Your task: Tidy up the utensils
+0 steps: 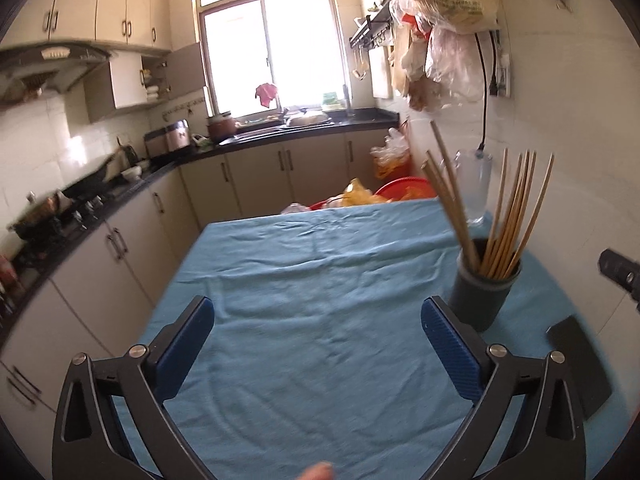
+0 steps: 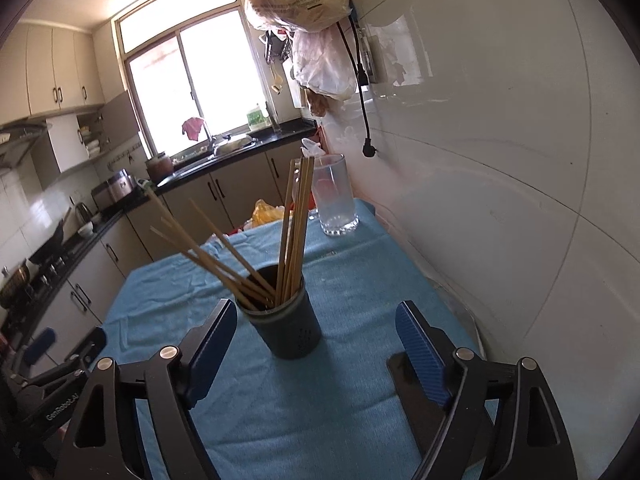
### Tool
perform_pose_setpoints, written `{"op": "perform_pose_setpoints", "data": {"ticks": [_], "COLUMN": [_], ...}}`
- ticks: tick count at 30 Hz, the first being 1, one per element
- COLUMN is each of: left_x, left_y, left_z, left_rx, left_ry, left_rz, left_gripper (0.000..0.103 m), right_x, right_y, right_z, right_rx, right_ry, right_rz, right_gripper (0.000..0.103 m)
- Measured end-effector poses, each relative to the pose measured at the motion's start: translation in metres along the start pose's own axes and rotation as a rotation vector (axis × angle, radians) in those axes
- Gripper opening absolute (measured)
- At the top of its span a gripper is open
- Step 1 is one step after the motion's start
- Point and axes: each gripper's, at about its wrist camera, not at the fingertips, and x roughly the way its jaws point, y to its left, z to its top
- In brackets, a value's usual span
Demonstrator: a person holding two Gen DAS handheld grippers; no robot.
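Now the left gripper (image 1: 318, 320) is hovering wide open over the blue cloth (image 1: 312, 272), nothing sitting between its blue pads (image 1: 188, 344), while the right gripper (image 2: 316, 332) is likewise spreading wide, gripping nothing, with the dark holder (image 2: 288, 328) standing upright just ahead of its fingertips. Wooden chopsticks (image 2: 294, 232) are sitting in that holder, some leaning left, others nearly upright. Beyond it a clear glass (image 2: 334, 200) is standing near the white wall (image 2: 500, 160), and a dark flat object (image 1: 580, 364) is lying beside the holder
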Motion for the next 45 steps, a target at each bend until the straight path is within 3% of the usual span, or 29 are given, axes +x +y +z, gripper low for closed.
{"op": "perform_pose_setpoints", "data": {"ticks": [5,12,27,45], "left_x": [-0.014,-0.032,-0.033,-0.03], "left_y": [-0.001,-0.002,-0.002,-0.005], "left_z": [-0.016,-0.047,-0.064,-0.064], "left_rx": [0.073,0.118,0.072,0.074], "left_ry": [0.025,-0.025,0.031,0.043], "left_rz": [0.057,0.182,0.06,0.072], "left_gripper": [0.103,0.103,0.103,0.103], "right_x": [-0.013,-0.028,-0.027,-0.022], "right_y": [0.003,0.01,0.01,0.011], "right_z": [-0.012,-0.032,-0.052,-0.053], "right_rx": [-0.031,-0.094,-0.154,-0.175], "right_ry": [0.015,0.023,0.045,0.038], "right_rz": [-0.041,-0.119,-0.194,-0.208], "right_gripper": [0.087,0.089,0.09,0.091]}}
